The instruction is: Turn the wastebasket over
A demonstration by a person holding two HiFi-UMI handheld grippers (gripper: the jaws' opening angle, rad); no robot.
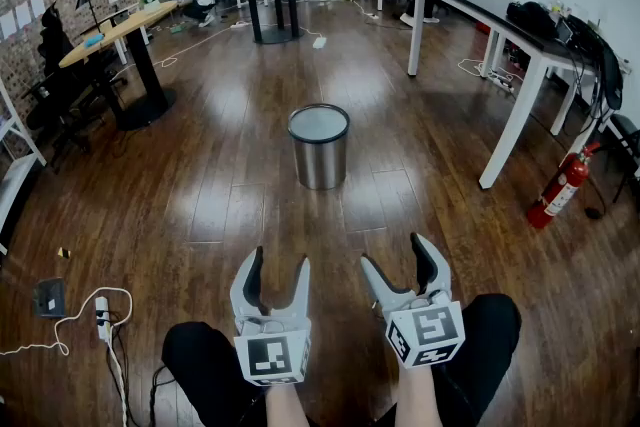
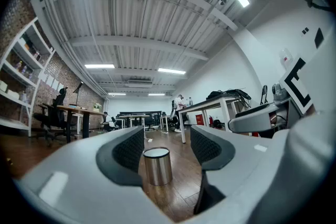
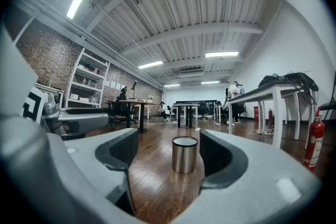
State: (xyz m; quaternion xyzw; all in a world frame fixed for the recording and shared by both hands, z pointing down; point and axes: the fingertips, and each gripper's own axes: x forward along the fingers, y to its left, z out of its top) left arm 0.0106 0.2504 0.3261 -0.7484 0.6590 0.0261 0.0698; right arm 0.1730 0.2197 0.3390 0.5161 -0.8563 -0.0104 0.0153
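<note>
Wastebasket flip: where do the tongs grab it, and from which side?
Probably the dark top rim of the wastebasket, pinched at opposite sides: left tongs from its left, right tongs from its right. It stands upright, a smooth round steel wall with no handle showing, and looks too wide for one pair, so the rim is the only edge.

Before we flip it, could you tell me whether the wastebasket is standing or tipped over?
Standing: the wastebasket rests on one end on the floor, walls vertical, round rim on top.
</note>
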